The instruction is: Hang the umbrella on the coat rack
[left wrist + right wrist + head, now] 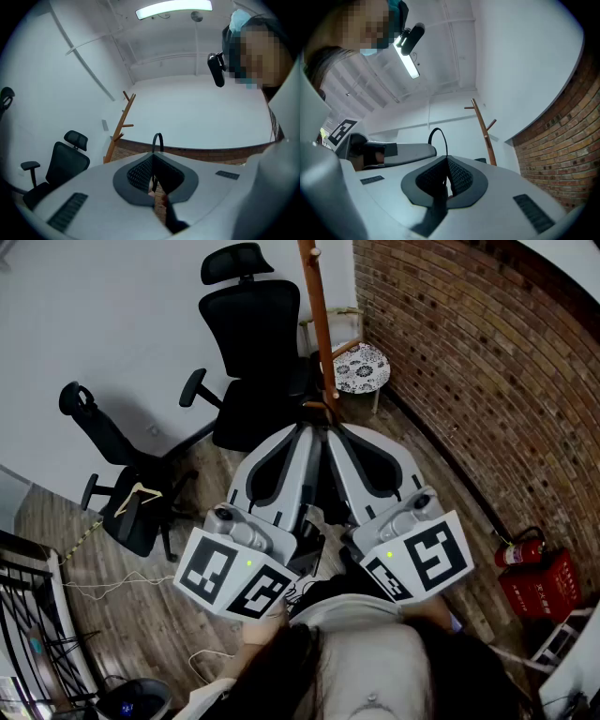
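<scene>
The person holds both grippers up side by side, tips nearly touching, aimed towards the wooden coat rack (319, 315) in the corner where the white wall meets the brick wall (487, 381).

The fingers of the left gripper (153, 157) are drawn in to a narrow slit. The umbrella's thin black loop (158, 134) comes up out of that slit and arches just above the tips. The right gripper (446, 161) is the same, its fingers nearly together with the loop (436, 129) standing up from between them. In both gripper views a dark strip runs back from the pinch towards the camera. The rest of the umbrella is mostly hidden beneath the two grippers.

The loop is on no peg. In the left gripper view the rack stands apart beyond it to the left, and in the right gripper view apart to the right.

By the brick wall a red crate (544, 587) sits on the floor with a red fire extinguisher (518, 549) against its upper edge. A dark bin (131, 701) is at the lower left, and I cannot see what is in it. Two black office chairs (248, 343) stand along the white wall, and a patterned stool (361, 368) is beside the rack.
</scene>
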{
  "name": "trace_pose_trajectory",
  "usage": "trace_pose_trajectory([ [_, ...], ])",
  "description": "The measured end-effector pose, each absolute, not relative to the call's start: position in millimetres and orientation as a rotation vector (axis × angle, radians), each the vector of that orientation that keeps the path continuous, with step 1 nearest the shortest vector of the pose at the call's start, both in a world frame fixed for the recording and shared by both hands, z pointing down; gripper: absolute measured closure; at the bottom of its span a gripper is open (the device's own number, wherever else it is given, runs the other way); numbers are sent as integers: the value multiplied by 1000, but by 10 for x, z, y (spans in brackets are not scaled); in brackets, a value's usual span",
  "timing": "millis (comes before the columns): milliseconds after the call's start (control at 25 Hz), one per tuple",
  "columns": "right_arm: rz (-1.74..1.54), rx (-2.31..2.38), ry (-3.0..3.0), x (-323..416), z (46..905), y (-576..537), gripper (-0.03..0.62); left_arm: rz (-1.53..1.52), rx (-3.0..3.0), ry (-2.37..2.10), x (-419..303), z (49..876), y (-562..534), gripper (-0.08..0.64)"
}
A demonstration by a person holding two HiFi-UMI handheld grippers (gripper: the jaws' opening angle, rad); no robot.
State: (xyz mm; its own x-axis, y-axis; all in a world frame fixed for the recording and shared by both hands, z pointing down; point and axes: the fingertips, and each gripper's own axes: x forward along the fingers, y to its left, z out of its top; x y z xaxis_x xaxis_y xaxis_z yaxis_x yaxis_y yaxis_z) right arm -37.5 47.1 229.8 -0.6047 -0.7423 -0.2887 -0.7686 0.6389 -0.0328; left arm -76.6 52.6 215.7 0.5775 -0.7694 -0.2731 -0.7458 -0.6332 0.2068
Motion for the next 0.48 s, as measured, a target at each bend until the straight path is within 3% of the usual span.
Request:
trace_pose_trajectory([
  [480, 108, -1233, 2575, -359, 2371, 431, 557, -512, 2727, -1295, -748, 2224, 492, 552],
])
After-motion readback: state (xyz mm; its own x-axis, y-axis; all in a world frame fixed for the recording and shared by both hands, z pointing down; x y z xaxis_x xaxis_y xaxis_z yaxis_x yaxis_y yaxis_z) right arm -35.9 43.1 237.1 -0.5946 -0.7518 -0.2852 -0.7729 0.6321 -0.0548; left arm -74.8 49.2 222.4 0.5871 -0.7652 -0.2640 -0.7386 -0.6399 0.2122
